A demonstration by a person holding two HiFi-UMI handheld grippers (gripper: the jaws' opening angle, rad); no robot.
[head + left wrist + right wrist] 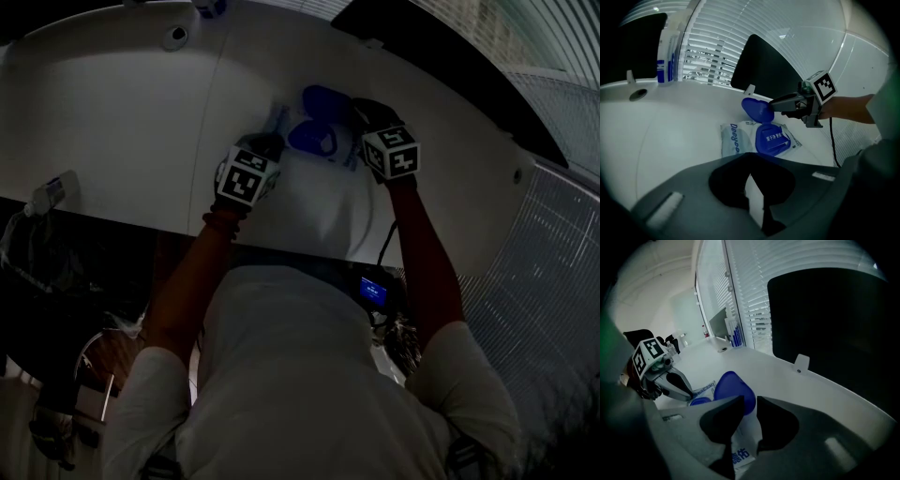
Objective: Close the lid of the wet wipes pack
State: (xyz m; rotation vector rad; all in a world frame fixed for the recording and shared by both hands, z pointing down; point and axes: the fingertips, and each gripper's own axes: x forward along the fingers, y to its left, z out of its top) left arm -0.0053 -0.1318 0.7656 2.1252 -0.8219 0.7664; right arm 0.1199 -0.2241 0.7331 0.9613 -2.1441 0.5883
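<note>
On the white tabletop [670,126] we note the soft white wet wipes pack [736,143] lying flat, its blue oval plastic lid [757,108] standing open. The right gripper [774,103] is nearer, the lid just ahead of its barely parted, empty jaws. The left gripper [689,394], tips pressed together, sits by the pack's opposite end.

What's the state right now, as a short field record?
pack: wet wipes pack flat on white table
lid: blue lid standing open, not closed
right gripper: jaws slightly apart, tips at the raised lid, contact unclear
left gripper: jaws nearly together at pack's near edge, grip unclear
task: not done
</note>
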